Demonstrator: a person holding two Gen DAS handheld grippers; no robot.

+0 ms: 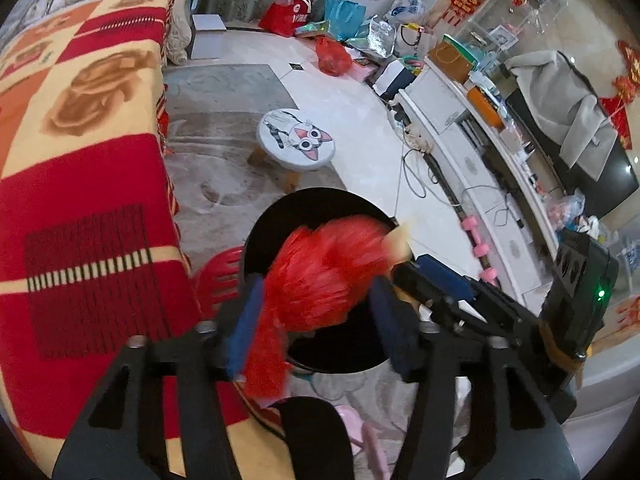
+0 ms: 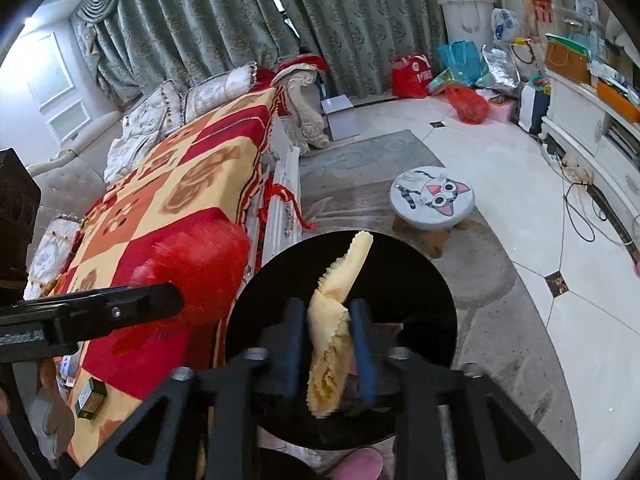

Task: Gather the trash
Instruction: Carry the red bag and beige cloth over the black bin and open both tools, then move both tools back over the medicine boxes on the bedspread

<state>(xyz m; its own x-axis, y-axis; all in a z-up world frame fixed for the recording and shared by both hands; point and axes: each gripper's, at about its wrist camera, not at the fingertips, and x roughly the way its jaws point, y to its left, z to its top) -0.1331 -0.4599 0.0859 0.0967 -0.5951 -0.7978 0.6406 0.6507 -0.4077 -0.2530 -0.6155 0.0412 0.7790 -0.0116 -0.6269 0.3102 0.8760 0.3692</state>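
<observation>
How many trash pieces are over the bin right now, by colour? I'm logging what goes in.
Red crinkled plastic wrapper, between the left tool's pads: 1
Yellow crinkled serrated-edge wrapper, between the right tool's pads: 1
Total: 2, both above the round black bin.

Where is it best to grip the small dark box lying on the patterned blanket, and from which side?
Probably across the two long sides of the small dark box, coming from above. It lies flat on the patterned blanket, so only its top and its narrow sides are free.
</observation>
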